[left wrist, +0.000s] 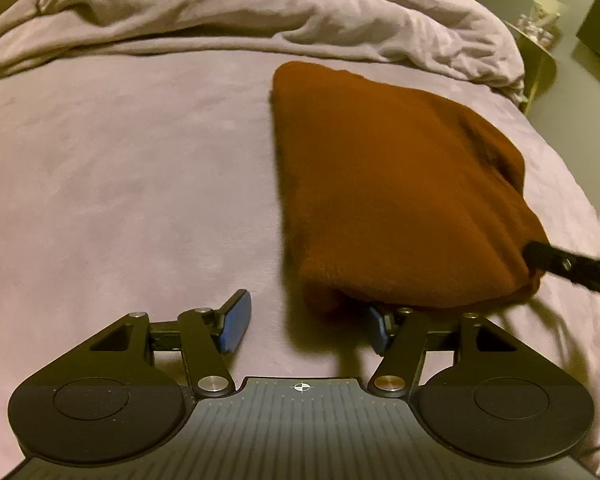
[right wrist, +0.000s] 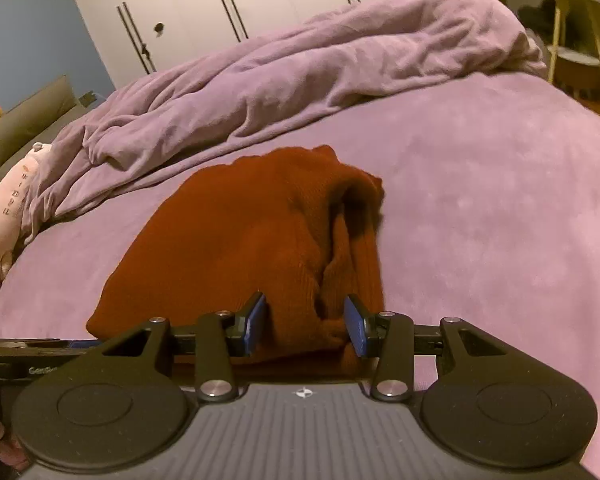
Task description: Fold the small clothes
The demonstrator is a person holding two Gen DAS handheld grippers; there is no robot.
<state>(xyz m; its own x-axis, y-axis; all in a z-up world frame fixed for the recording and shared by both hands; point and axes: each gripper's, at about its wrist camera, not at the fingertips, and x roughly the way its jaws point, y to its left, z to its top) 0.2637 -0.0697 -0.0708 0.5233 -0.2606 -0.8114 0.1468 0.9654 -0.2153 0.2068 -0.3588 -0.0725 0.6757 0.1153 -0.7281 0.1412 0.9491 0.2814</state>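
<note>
A rust-orange knit garment [left wrist: 396,196] lies folded on the purple bed sheet [left wrist: 120,184]. My left gripper [left wrist: 306,326] is open at the garment's near left corner; the cloth edge hangs over its right pad, and nothing is pinched. In the right wrist view the same garment [right wrist: 236,248] lies just ahead, bunched at its right side. My right gripper [right wrist: 306,326] is open, its blue pads on either side of the garment's near bunched edge. The right gripper's finger [left wrist: 568,266] also shows in the left wrist view, at the garment's right corner.
A rumpled purple duvet [right wrist: 300,68] is heaped along the far side of the bed. A pink plush toy [right wrist: 8,208] lies at the left. A white wardrobe [right wrist: 228,4] stands behind. A small yellow side table [right wrist: 580,40] stands at the far right.
</note>
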